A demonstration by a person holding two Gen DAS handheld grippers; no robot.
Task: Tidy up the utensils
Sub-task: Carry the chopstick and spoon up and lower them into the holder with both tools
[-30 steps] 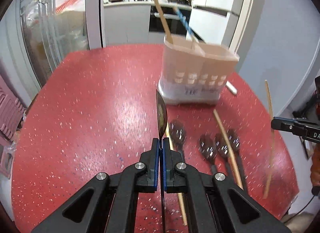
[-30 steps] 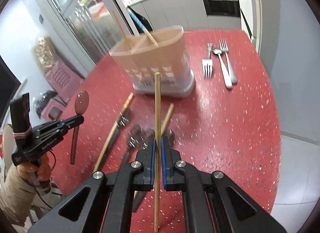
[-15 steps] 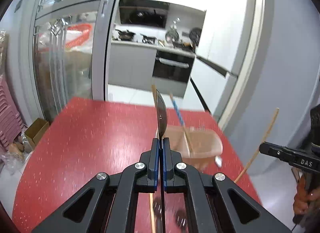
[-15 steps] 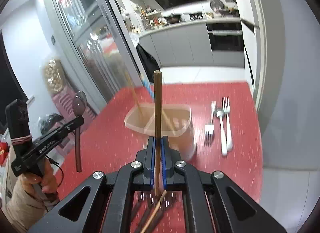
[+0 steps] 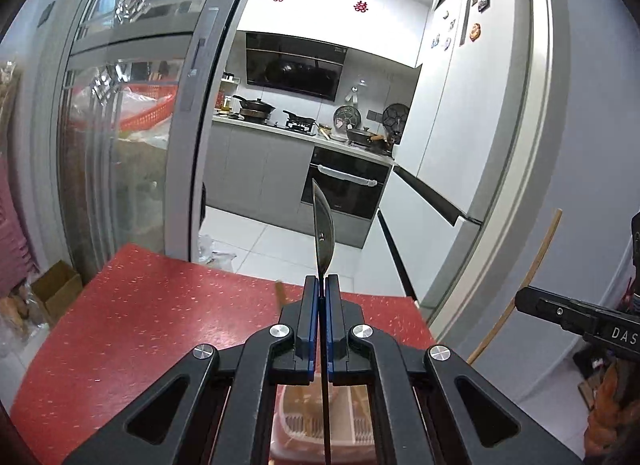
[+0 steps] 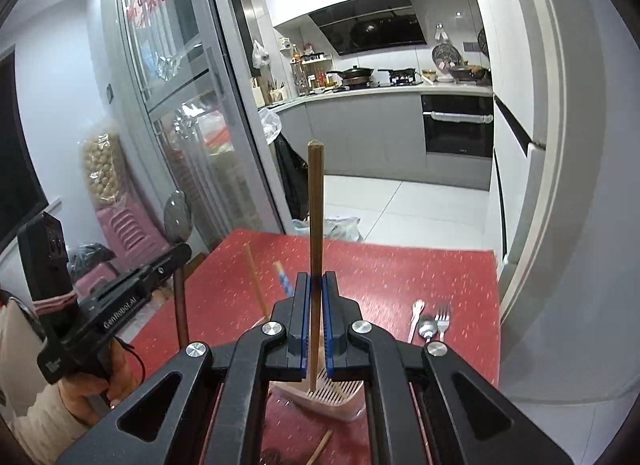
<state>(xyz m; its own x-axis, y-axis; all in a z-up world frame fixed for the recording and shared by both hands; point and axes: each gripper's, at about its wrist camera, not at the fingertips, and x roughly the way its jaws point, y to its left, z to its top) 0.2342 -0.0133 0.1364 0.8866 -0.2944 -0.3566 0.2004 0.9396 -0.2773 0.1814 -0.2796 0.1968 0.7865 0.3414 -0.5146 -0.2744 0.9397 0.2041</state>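
Observation:
My left gripper (image 5: 321, 285) is shut on a dark spoon (image 5: 322, 235), held upright and edge-on, its handle hanging over the pink utensil caddy (image 5: 320, 423) below. It shows in the right wrist view (image 6: 176, 253) with the spoon (image 6: 177, 217). My right gripper (image 6: 316, 281) is shut on a wooden chopstick (image 6: 315, 209), held upright, its lower tip over the caddy (image 6: 328, 393). In the left wrist view the right gripper (image 5: 532, 303) holds that chopstick (image 5: 536, 261). A chopstick (image 6: 254, 279) and a blue-striped stick (image 6: 282, 277) stand in the caddy.
The red speckled table (image 5: 140, 313) carries two forks and a spoon (image 6: 428, 323) at its far right. A loose chopstick (image 6: 320, 447) lies near the caddy. Beyond the table are a glass sliding door (image 5: 120, 145) and the kitchen.
Both grippers rose and tilted up over the caddy. The table and loose utensils dropped out of view; the caddy now sits under the fingers. Spoon and chopstick stayed gripped.

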